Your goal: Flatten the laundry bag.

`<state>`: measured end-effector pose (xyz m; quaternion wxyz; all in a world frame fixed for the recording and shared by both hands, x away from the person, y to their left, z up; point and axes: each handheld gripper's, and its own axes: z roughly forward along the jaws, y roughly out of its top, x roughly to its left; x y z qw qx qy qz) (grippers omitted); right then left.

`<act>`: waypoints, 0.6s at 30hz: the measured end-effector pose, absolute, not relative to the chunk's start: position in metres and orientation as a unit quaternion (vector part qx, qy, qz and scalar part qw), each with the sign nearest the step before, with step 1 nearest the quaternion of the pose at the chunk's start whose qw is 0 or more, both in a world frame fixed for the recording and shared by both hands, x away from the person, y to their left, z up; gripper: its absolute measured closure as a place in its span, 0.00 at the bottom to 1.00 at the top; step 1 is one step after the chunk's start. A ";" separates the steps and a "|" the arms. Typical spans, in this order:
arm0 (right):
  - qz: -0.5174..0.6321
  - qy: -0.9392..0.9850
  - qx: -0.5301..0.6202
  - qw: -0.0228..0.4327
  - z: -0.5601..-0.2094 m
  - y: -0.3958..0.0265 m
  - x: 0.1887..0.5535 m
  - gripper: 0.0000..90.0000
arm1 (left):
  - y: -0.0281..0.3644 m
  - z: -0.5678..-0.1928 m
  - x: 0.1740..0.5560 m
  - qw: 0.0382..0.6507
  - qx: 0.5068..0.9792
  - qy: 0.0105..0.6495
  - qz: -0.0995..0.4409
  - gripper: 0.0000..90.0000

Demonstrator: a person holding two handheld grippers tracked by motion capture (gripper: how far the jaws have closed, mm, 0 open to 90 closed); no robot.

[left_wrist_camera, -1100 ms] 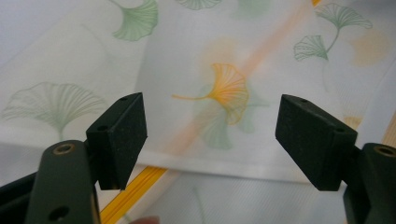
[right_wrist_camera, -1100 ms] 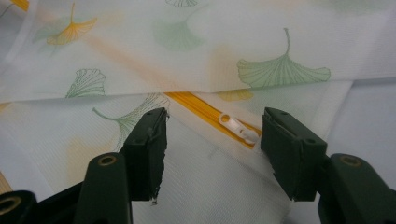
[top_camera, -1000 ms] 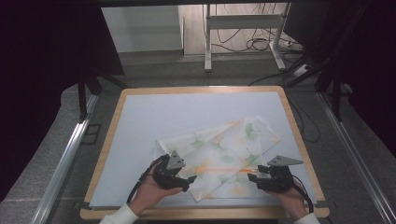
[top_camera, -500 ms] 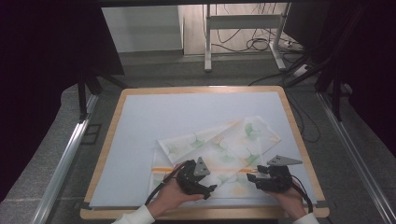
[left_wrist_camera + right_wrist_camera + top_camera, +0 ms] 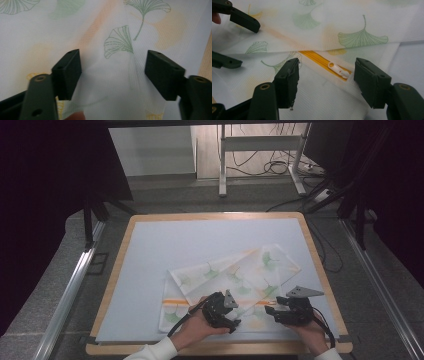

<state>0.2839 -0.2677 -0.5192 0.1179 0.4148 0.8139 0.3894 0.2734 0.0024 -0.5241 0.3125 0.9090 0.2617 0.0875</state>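
A white mesh pouch (image 5: 235, 275) printed with green ginkgo leaves lies flat near the table's front right. Its orange zipper (image 5: 317, 58) carries a white pull tab (image 5: 338, 70). My left gripper (image 5: 233, 322) hovers over the pouch's front middle. In the left gripper view a raised fold of mesh (image 5: 117, 75) stands between its open jaws (image 5: 113, 72), which have just been closing; the pads are clear of it. My right gripper (image 5: 270, 312) sits at the pouch's front right, open (image 5: 327, 80), its jaws having just widened, with the pull tab between them, untouched.
The pale work surface has a wooden rim (image 5: 120, 265). Metal rails (image 5: 75, 285) run along both sides of the table. Behind it stand a white frame (image 5: 260, 160) and loose cables (image 5: 280, 167) on the floor.
My left gripper has moved right along the pouch's front edge, closer to the right gripper. The right gripper has stayed where it was.
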 end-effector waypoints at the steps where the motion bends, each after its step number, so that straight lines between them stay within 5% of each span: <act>1: 0.389 0.814 0.415 0.118 -0.519 -0.268 0.284 0.41 | 0.004 -0.524 0.274 0.313 0.909 0.262 0.087 0.37; 18: 0.383 0.823 0.404 0.111 -0.520 -0.258 0.280 0.40 | 0.017 -0.524 0.287 0.340 0.891 0.294 0.059 0.92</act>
